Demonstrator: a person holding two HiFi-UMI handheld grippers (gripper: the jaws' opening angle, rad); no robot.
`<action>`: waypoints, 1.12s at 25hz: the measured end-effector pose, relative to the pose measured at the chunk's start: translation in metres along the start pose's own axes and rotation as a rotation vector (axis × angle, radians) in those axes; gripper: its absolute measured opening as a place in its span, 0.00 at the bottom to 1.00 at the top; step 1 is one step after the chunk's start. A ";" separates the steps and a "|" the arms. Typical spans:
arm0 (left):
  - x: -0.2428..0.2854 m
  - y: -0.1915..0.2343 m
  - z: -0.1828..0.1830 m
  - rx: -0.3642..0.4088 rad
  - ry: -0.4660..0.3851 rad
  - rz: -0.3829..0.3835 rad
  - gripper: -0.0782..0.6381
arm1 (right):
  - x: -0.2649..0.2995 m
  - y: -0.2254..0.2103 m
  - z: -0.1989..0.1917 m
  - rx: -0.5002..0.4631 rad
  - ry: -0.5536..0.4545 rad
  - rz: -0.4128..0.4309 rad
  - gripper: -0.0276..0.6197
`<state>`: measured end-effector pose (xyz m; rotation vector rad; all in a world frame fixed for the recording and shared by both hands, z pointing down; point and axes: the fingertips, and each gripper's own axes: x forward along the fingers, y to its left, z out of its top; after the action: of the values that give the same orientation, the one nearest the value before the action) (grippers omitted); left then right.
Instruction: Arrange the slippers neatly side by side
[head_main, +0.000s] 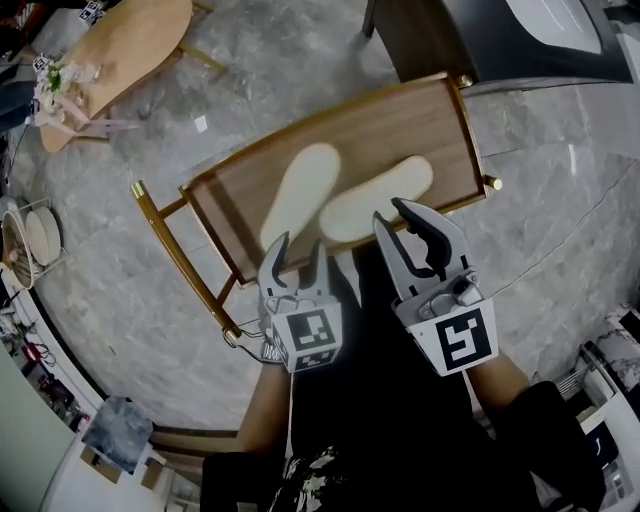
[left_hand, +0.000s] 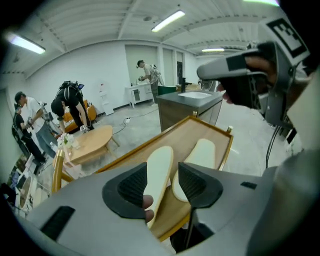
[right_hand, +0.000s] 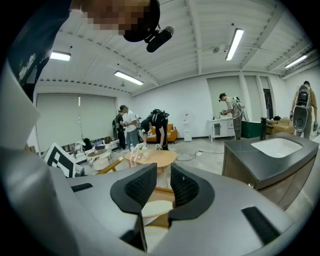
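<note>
Two slippers lie on the tray table (head_main: 440, 110), forming a V. The left slipper (head_main: 300, 190) and the right slipper (head_main: 375, 200) have their near ends just beside each other and their far ends spread apart. The left gripper (head_main: 298, 245) is at the table's near edge, by the left slipper's near end. The right gripper (head_main: 392, 212) is to its right, over the right slipper's near end. An oval coffee table (head_main: 130, 50) stands far left and a counter with a sink (head_main: 500, 40) far right.
</note>
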<state>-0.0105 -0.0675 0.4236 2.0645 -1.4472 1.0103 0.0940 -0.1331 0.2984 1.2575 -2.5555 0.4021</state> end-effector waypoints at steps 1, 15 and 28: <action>0.005 0.001 -0.008 -0.002 0.021 0.008 0.37 | 0.003 0.001 -0.003 -0.004 0.005 0.010 0.16; 0.057 0.003 -0.074 0.029 0.210 0.029 0.34 | 0.019 -0.001 -0.039 0.005 0.068 0.084 0.13; 0.060 0.012 -0.086 0.002 0.278 0.097 0.20 | 0.011 -0.006 -0.041 0.011 0.045 0.079 0.08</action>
<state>-0.0370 -0.0499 0.5240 1.7841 -1.4108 1.2801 0.0972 -0.1298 0.3407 1.1408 -2.5740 0.4567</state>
